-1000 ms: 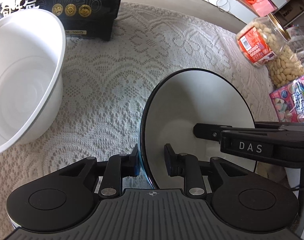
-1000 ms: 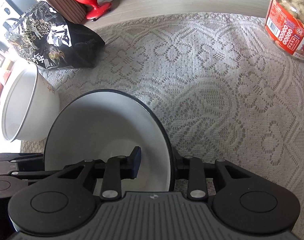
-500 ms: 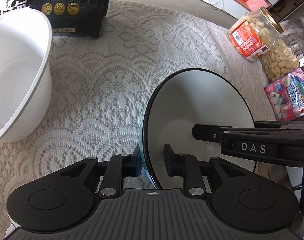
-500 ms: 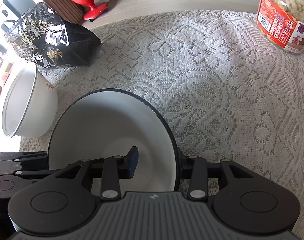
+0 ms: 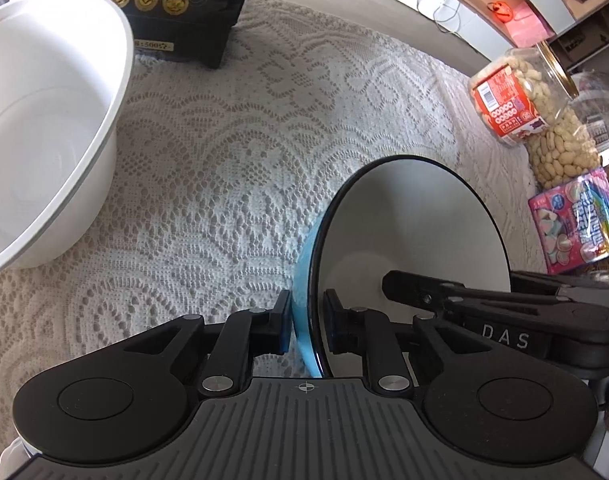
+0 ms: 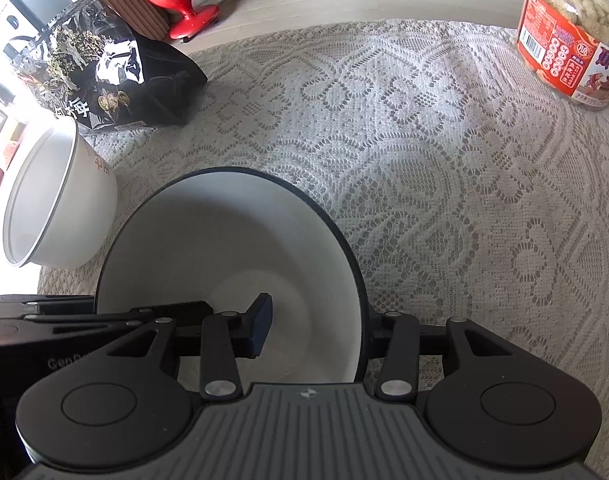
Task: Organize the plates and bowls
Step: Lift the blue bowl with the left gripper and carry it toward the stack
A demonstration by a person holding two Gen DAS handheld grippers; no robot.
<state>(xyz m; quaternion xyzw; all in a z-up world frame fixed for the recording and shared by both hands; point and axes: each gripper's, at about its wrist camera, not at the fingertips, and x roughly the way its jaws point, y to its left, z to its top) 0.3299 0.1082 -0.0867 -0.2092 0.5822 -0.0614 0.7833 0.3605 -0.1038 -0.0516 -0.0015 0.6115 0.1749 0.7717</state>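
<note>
Left wrist view: the left gripper [image 5: 307,320] has just closed, clamping the blue bowl's [image 5: 416,236] rim. Right gripper [image 6: 318,330] straddles the opposite rim, jaws parted, inner pad clear. Bowl mouth faces upward beside the white bowl [image 6: 56,200].

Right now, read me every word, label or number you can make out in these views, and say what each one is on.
"DAS": on the right claw's arm.
"Wrap", faint, and "500" on a small strip: on the black bag.
"Gen D", cut off: on the left claw's body.
Large white Chinese characters on the bag: only partly in frame.
Red label on the peanut jar: Chinese print and barcode, too small to read.
Pink candy bag: blurred.
</note>
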